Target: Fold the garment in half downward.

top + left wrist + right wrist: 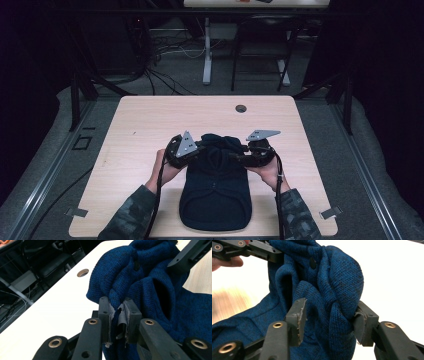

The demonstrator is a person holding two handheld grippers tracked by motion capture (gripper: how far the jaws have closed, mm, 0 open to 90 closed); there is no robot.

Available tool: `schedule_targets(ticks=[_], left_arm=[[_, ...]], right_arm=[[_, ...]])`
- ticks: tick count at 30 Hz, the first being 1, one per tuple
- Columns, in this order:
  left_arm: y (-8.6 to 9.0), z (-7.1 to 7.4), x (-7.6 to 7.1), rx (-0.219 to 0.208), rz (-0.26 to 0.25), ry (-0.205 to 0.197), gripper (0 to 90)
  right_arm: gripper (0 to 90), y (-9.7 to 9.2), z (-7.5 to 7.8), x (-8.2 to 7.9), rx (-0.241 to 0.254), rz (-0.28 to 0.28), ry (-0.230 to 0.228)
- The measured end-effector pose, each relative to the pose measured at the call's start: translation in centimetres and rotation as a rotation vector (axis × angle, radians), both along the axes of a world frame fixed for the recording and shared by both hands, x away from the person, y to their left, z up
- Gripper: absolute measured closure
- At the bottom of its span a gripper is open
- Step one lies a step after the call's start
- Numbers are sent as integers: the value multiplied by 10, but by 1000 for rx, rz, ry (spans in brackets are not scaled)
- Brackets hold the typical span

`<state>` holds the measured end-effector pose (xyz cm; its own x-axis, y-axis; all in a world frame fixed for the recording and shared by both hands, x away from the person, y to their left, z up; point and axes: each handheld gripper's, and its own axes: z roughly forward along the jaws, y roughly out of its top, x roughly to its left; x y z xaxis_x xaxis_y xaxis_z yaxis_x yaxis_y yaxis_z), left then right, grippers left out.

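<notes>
A dark blue knitted garment [215, 192] lies on the table's near half, with its far end bunched up between the two grippers. My left gripper [119, 312] is shut on a fold of the blue knit [150, 277] at that bunched end; in the high view it [200, 148] sits at the garment's left. My right gripper [329, 320] stands open with a thick fold of the garment [324, 277] between its jaws. The right pad touches the knit, while the left pad stands off it. In the high view it [235, 156] is at the garment's right.
The light wooden table [150, 115] has a round cable hole [241, 108] near its far edge. Beyond the far edge stand a dark chair [260, 45], a white desk leg [207, 50] and loose cables on the floor. Black frame posts flank the table.
</notes>
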<state>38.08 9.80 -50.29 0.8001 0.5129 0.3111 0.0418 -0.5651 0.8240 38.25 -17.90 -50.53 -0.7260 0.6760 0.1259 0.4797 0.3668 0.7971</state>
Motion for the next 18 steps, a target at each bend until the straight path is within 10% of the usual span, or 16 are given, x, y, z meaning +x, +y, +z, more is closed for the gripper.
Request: schedule_targets(ticks=[7,18], left_arm=[[5,4,-2,-8,-21,18,791],[19,7,-9,-16,-45,87,767]], right_arm=[[742,1,4,-6,-64,-8,-74],[766,18,-1,-27,-149,51,-294]])
